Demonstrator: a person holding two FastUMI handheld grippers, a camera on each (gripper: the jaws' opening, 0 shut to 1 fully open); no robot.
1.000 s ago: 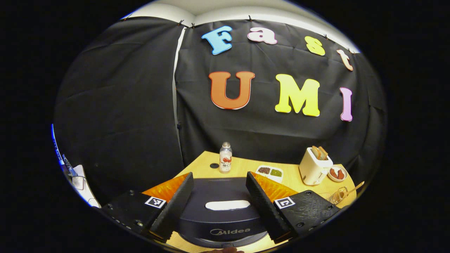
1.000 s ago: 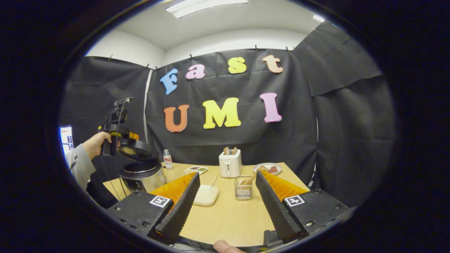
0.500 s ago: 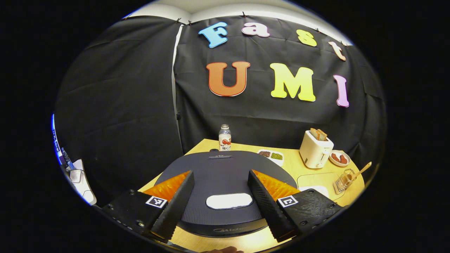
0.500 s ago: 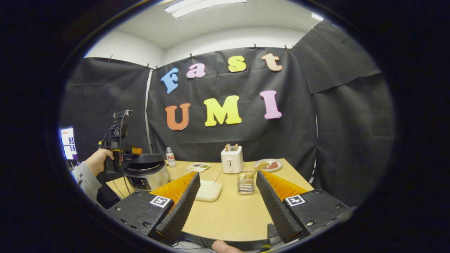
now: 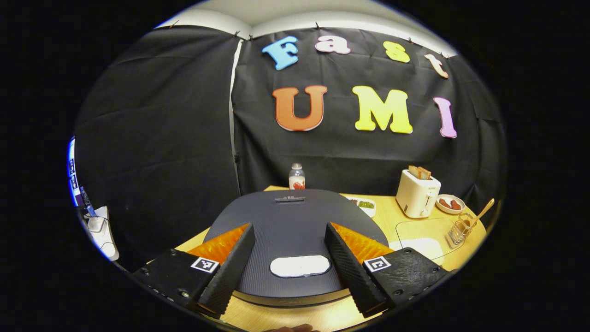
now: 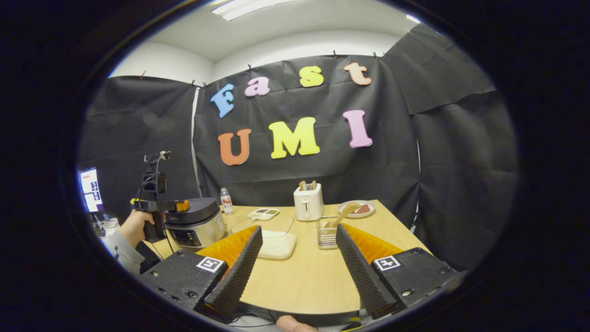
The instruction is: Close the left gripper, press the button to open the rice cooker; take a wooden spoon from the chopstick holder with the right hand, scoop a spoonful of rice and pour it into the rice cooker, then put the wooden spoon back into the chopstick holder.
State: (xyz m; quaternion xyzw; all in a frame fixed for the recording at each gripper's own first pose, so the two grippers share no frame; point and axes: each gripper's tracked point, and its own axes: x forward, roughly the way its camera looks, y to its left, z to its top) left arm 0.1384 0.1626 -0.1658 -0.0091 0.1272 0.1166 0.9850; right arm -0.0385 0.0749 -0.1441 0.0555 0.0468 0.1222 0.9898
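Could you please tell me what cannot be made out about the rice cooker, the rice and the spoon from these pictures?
- Rice cooker: its inside is hidden by the closed lid in both views.
- Wooden spoon: its lower part sits inside the chopstick holder, too small to make out.
- Clear box: its white contents are too small and far off to identify as rice.
- Small dish: contents too small to tell in the right gripper view.

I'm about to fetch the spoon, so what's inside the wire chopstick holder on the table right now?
A wooden spoon leans in the wire chopstick holder, its bowl rising above the rim. Its lower end sits behind the wires, too small to make out, as is anything else inside.
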